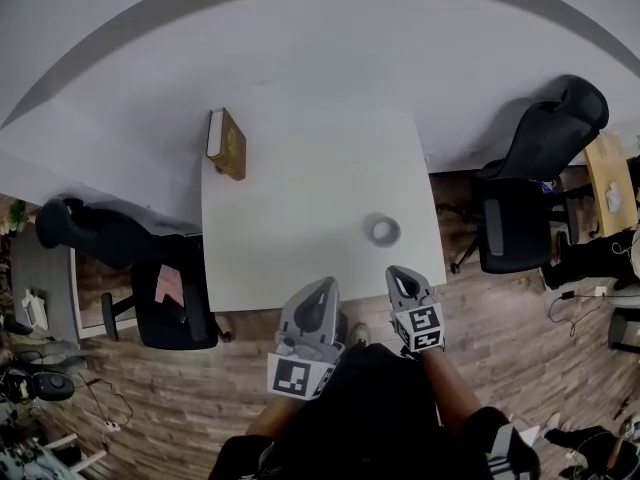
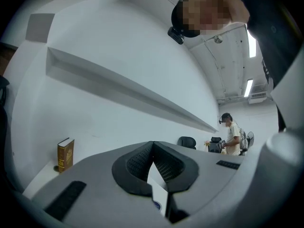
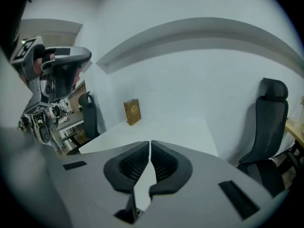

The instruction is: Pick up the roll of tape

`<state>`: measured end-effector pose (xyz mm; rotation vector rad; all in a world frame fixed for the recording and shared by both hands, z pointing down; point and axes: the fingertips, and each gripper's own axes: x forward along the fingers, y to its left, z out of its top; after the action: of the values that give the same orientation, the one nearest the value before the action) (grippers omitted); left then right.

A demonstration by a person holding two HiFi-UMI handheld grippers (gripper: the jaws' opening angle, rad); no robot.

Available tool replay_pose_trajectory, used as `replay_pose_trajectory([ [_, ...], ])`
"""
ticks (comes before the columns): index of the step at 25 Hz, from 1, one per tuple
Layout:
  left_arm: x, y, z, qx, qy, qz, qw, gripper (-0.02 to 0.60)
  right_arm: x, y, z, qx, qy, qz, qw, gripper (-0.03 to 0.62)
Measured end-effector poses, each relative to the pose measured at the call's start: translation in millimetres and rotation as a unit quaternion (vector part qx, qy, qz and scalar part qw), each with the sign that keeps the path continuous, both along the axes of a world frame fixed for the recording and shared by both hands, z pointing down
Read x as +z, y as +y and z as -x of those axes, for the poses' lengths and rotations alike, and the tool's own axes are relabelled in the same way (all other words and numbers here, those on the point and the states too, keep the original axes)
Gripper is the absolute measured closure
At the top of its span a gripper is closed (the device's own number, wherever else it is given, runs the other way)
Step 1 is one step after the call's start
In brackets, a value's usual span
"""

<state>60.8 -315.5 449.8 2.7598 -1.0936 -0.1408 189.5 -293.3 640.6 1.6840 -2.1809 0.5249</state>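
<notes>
At the near edge of the counter (image 1: 300,188), the left claw (image 1: 322,293) hangs empty, jaws pressed together. The roll of tape (image 1: 381,231) lies flat just ahead of the right claw (image 1: 404,282), likewise pinched and empty; I'd spread it wide, then straddle one wall.

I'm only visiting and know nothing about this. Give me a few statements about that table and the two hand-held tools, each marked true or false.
1. The tape lies on the white table. True.
2. The right tool holds the tape. False: its jaws are together on nothing, and the tape lies apart from it on the table.
3. A brown book stands at the table's far left corner. True.
4. The left tool has its jaws wide apart. False: they are together, with nothing between them.
</notes>
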Motion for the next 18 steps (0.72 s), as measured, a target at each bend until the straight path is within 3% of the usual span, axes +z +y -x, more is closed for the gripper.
replay_pose_trajectory([
  [9, 16.4, -38.1, -5.2, 0.009, 0.01, 0.042, 0.999, 0.558, 94.1, -30.6, -8.0, -0.053, 0.083, 0.112, 0.989, 0.529],
  [18, 25.2, -53.8, -7.3, 0.015, 0.006, 0.055, 0.9984, 0.558, 171.1, -45.9, -24.8, -0.135, 0.215, 0.201, 0.946, 0.505],
])
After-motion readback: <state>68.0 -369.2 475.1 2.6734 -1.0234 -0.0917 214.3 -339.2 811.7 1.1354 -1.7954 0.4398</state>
